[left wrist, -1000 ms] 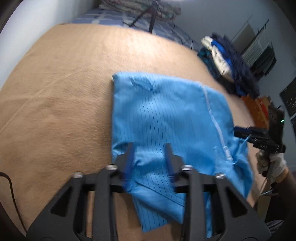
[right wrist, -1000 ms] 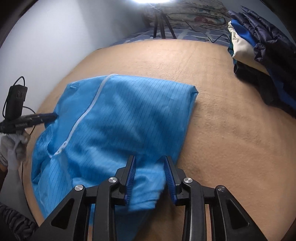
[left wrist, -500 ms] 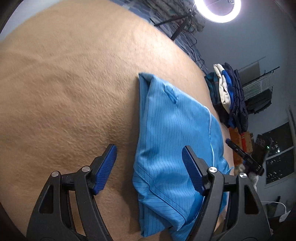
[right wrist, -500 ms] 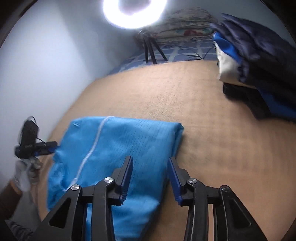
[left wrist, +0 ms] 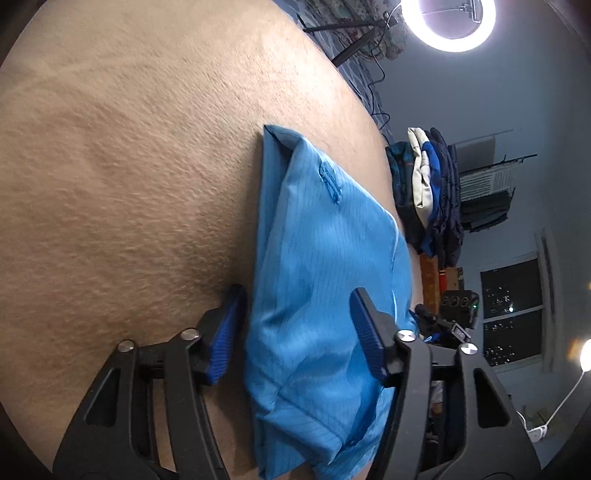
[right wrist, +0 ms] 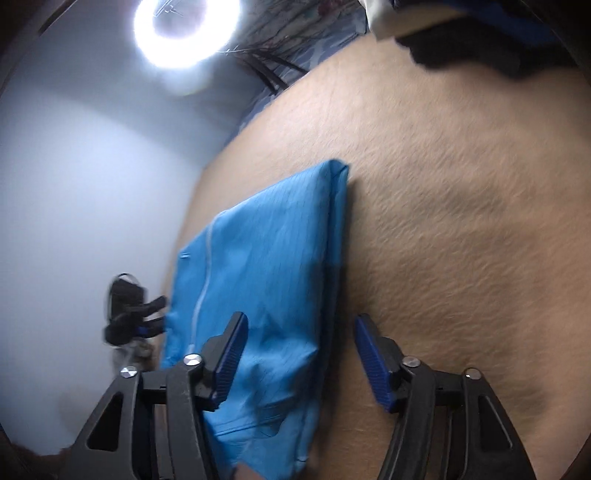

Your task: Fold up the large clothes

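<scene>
Left wrist view shows the left gripper [left wrist: 299,332] closing astride the folded blue garment's [left wrist: 325,266] edge on the tan blanket [left wrist: 129,166], the right gripper [right wrist: 299,354] opening likewise, neither clamping yet; pinching only the top layer could undo the fold

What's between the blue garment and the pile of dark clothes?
Only bare tan blanket separates the blue garment from the clothes pile, best seen in the right wrist view.
</scene>
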{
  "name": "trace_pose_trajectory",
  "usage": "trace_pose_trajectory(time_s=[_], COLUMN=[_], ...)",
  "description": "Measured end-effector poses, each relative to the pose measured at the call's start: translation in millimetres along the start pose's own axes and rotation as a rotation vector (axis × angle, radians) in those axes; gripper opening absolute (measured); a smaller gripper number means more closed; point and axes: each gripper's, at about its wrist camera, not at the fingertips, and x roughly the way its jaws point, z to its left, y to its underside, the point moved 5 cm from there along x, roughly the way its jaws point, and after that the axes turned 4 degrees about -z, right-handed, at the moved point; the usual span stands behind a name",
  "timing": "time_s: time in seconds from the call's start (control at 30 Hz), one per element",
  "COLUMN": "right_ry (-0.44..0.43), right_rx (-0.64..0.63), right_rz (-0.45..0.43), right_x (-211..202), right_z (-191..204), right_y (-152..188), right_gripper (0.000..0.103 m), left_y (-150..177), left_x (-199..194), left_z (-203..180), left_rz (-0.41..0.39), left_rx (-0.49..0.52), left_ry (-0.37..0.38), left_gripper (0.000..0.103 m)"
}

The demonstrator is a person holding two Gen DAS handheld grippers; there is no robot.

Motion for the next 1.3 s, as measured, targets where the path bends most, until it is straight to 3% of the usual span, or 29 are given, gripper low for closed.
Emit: trace_pose_trajectory(time_s=[0.13, 0.3, 0.57, 0.93, 1.3], right_ry=[-0.055, -0.058, 0.065, 0.246, 0.350], right_rx=[0.026, 0.030, -0.090, -0.295, -0.426], right_rz=[0.003, 0.006, -0.010, -0.046, -0.133], right_x=[18.6, 29.0, 18.5, -8.2, -66.9], right_z=[6.0, 9.9, 36.3, 102.2, 157.5], right_y=[-2.7, -3.5, 2.0, 9.2, 25.6], right_gripper=[0.051, 0.032, 0.009, 0.004, 0.004], left_y=[-2.6, -1.5, 6.8, 33.2, 80.3], left_x=[13.1, 13.6, 6.0, -20.1, -43.2], left_z=[-8.6, -8.1, -30.9, -95.0, -176.9], left_rz=[0.012, -0.006, -0.061, -0.143, -0.221], left_rx=[0.011, 0.015, 0.115, 0.318, 0.490], left_ry=[0.008, -0.051, -0.152, -0.259, -0.264], left_gripper=[0.055, 0.029, 0.008, 0.006, 0.006])
